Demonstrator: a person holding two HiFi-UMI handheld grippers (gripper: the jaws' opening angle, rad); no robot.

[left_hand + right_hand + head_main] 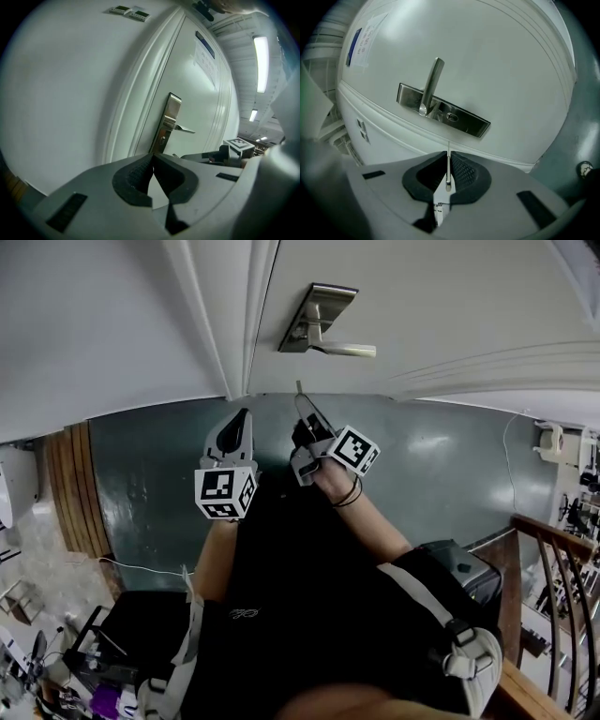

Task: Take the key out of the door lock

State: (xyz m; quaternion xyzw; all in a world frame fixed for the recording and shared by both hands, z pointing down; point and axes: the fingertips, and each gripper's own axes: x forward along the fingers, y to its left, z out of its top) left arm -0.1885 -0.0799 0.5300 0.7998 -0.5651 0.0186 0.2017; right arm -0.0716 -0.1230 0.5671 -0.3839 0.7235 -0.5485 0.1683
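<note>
A white door (422,306) carries a metal lock plate (320,307) with a lever handle (345,350). My right gripper (304,407) is shut on a thin metal key (448,165). The key's blade sticks out past the pads toward the plate and stands clear of the keyhole (452,116), with a gap to the door. The key's tip (299,387) shows just below the handle in the head view. My left gripper (241,418) hangs beside the right one, its fingertips (151,158) meeting with nothing between them. It faces the door frame left of the lock plate (168,123).
The door frame (239,324) and a white wall (94,324) lie left of the door. A dark green floor (441,465) runs below. Wooden slats (67,486) stand at the left, a wooden railing (553,549) at the right. A paper notice (206,58) hangs high on the door.
</note>
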